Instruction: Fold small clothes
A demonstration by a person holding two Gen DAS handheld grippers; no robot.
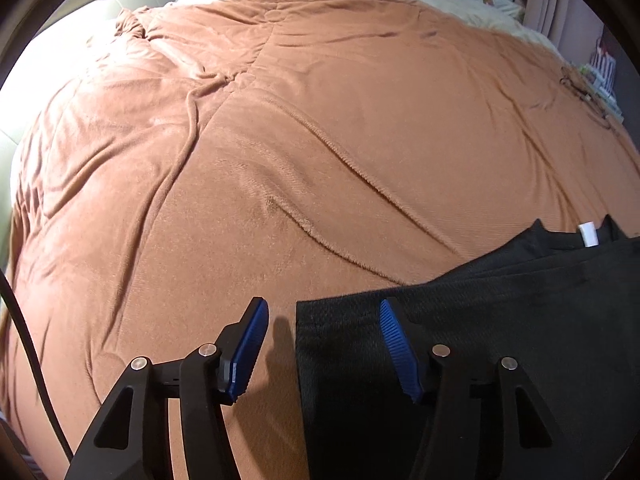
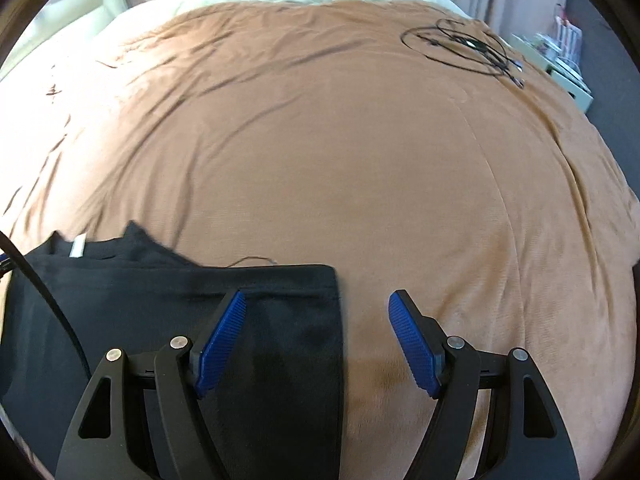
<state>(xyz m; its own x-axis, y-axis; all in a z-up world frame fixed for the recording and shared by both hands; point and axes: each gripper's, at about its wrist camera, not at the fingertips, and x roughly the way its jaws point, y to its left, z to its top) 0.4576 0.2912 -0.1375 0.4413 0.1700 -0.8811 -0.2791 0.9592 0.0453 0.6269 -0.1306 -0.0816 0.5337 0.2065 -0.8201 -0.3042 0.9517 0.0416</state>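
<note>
Left gripper [image 1: 323,350]: I am seeing its jaws standing apart, clamping nothing; the garment's left edge is lying between its 2 blue pads [image 1: 246,354], with no pad pressing on it.
Right gripper [image 2: 316,344]: I am seeing its jaws standing wide apart, gripping nothing; the garment's right edge is running between its fingers.
Garment [image 1: 500,320]: black, folded, lying flat at the near edge of the blanket, spanning between my 2 grippers.
Tag [image 1: 588,234]: white, sitting at the garment's far edge.
Blanket [image 1: 320,140]: orange-brown, wrinkled, covering the bed.
Cables [image 2: 464,46]: thin black loops lying far right on the blanket, well apart from the garment.
</note>
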